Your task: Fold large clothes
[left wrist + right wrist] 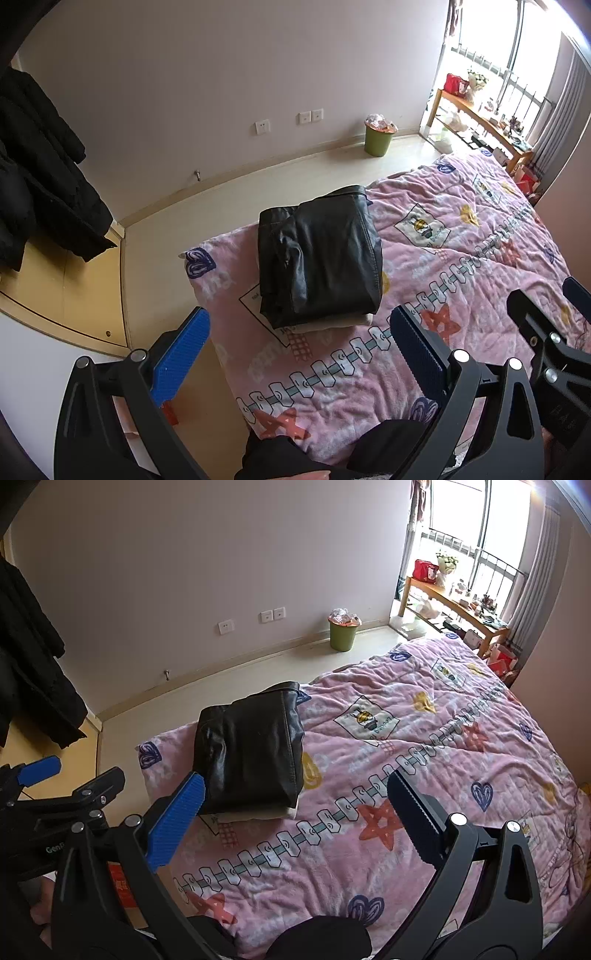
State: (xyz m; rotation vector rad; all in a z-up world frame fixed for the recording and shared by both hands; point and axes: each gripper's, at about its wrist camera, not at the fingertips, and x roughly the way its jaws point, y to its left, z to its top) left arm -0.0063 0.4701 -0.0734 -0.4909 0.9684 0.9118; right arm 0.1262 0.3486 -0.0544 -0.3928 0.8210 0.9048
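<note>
A pink quilt (424, 775) covers the bed in a pale-walled bedroom. One folded black jacket (251, 753) sits on a folded cream garment (255, 814) near the quilt's left corner, stacked, it seems, as finished work. Both grippers, left (299, 341) and right (295, 806), hang over the quilt short of the stack, jaws wide and empty. One green bin (342, 633) stands on the floor beyond the quilt.
</note>
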